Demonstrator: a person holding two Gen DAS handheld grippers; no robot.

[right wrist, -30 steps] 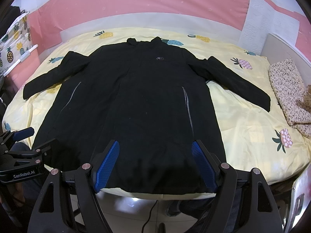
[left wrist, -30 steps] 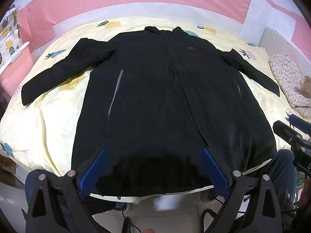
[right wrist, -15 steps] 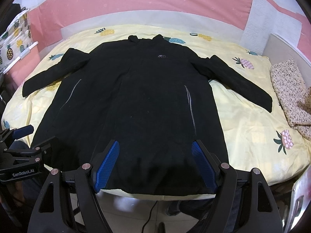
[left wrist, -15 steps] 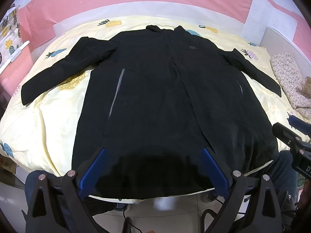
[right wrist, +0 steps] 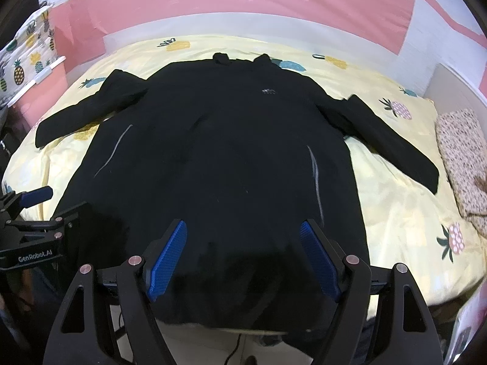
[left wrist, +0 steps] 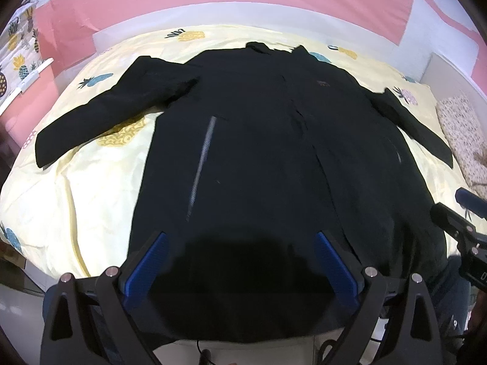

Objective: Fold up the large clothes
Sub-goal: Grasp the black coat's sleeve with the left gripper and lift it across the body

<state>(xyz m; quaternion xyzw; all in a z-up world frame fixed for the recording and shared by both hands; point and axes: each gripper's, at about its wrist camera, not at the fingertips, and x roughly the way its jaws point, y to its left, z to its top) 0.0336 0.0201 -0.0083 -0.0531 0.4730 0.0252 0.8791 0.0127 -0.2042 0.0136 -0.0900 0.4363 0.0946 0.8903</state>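
A long black coat (left wrist: 258, 158) lies face-up across the pineapple-print bed (left wrist: 61, 200), sleeves spread toward both side edges. The left gripper (left wrist: 240, 261) and right gripper (right wrist: 243, 252) hover wide apart, empty, above the hem. Soft and probably heavy, it looks best taken by cuff or hem corner.

Dim, soft indoor light; heavy fisheye bending and dark vignette at edges.

"GenRobot.AI" stands in white on the left claw's (right wrist: 36, 196) black body — no other text is legible.
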